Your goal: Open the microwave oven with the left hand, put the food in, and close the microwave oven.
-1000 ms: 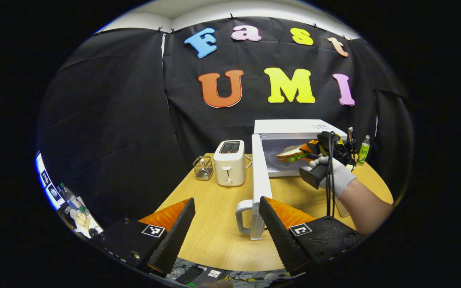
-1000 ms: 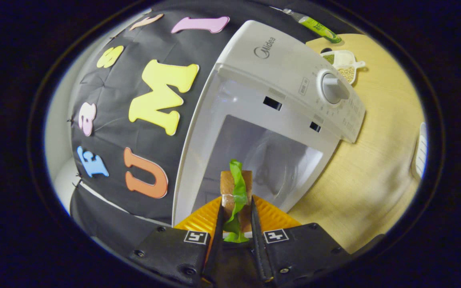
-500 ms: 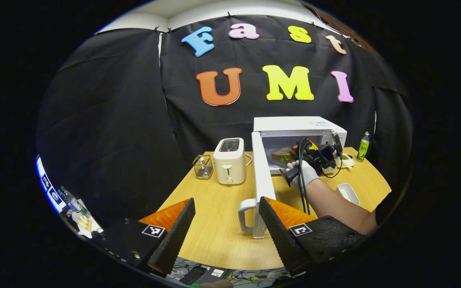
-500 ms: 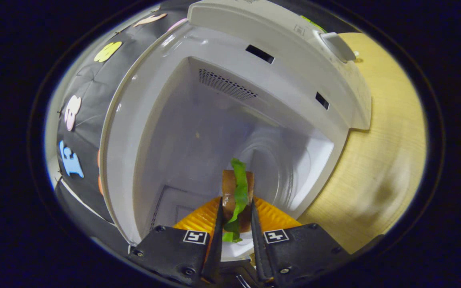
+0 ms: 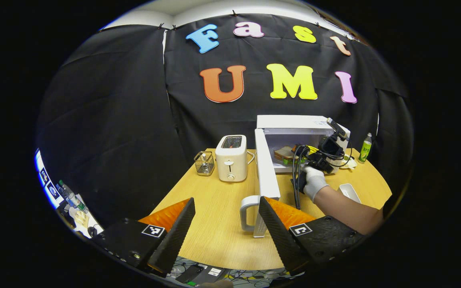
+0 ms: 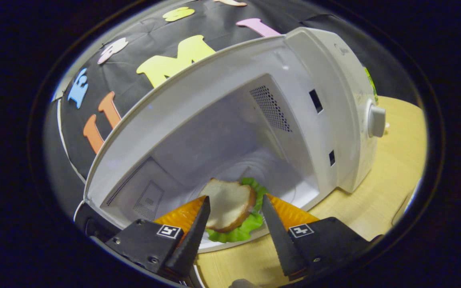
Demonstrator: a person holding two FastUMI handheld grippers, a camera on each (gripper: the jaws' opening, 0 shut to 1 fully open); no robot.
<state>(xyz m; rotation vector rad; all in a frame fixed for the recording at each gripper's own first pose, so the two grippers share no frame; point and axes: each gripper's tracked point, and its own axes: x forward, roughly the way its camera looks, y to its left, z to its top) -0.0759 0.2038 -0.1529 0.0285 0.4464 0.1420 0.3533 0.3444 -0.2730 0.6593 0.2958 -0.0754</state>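
A staged recording booth is shown, not a home kitchen. Black cloth (image 5: 114, 120) is hung as walls behind a round wooden table (image 5: 218, 224). Kitchen items are set out on it: a microwave oven (image 5: 294, 132), a toaster (image 5: 231, 163), a wire basket (image 5: 204, 163). Cables (image 5: 230, 275) are seen below the table edge.

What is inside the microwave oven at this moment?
Inside the microwave oven, a sandwich with lettuce lies flat on its floor, between the open fingers of the right gripper. The sandwich covers what is directly under it.
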